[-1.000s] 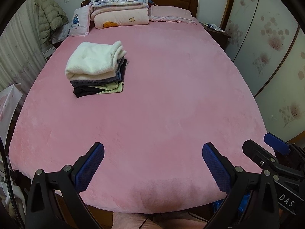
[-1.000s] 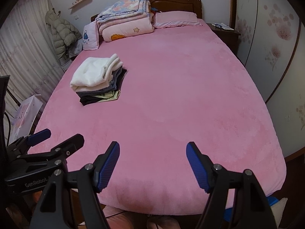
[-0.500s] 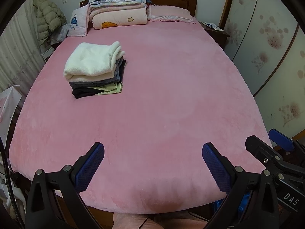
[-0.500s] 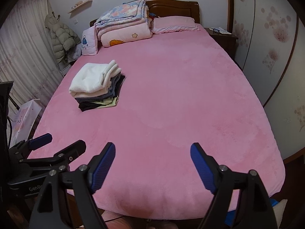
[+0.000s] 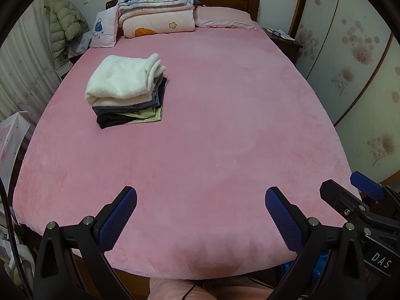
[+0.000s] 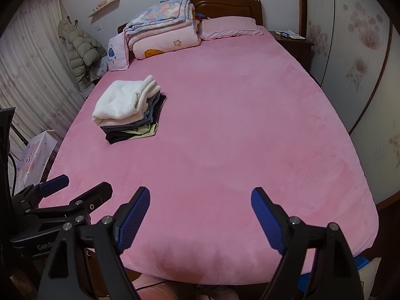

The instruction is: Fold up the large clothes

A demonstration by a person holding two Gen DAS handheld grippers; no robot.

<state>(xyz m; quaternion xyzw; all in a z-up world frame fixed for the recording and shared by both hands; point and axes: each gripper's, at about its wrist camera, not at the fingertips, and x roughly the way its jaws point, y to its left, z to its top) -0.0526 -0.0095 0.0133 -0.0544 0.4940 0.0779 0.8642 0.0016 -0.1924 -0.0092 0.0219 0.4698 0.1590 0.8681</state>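
Observation:
A stack of folded clothes (image 5: pixel 126 92), with a white fleece piece on top of grey, black and pale green ones, lies on the left half of the pink bed (image 5: pixel 212 150); it also shows in the right wrist view (image 6: pixel 130 108). My left gripper (image 5: pixel 200 197) is open and empty over the foot of the bed. My right gripper (image 6: pixel 200 197) is open and empty beside it. The right gripper shows at the right edge of the left wrist view (image 5: pixel 355 200). The left gripper shows at the left edge of the right wrist view (image 6: pixel 67 195).
Folded quilts (image 5: pixel 157 7) and a pink pillow (image 5: pixel 225 20) lie at the headboard. A nightstand (image 6: pixel 295 40) stands at the far right. A wardrobe (image 5: pixel 362 62) lines the right side. A green jacket (image 6: pixel 80 50) hangs at the left wall.
Both grippers have drawn back and up a little from the bed, so the whole bed shows more. Both stay open and empty. The stack has not moved.

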